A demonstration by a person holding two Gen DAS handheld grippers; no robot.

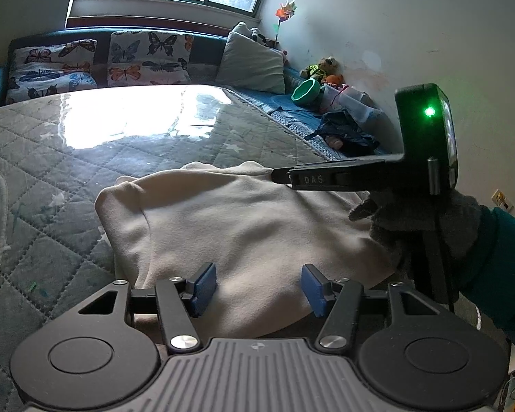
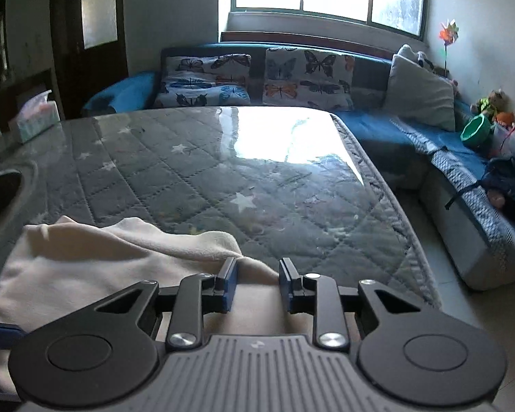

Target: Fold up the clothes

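A cream garment [image 1: 243, 219] lies partly folded on the quilted grey table cover [image 1: 51, 178]. My left gripper [image 1: 257, 288] hangs open just over the garment's near part, its blue pads [image 1: 202, 288] wide apart with nothing between them. A gloved hand [image 1: 425, 219] holds my right gripper [image 1: 274, 175], which comes in from the right at the garment's far edge. In the right wrist view, fabric of the garment [image 2: 96, 264] fills the narrow gap of the right gripper [image 2: 257, 283], and that far edge looks drawn up toward the jaws.
Behind the table is a blue sofa [image 2: 388, 130] with butterfly cushions [image 2: 305, 79] and a grey pillow [image 2: 419, 92]. A green bowl [image 2: 475, 130], toys and dark clothes [image 1: 350, 134] lie on it. A tissue box [image 2: 34, 116] stands far left. The table's right edge [image 2: 401, 226] drops to the floor.
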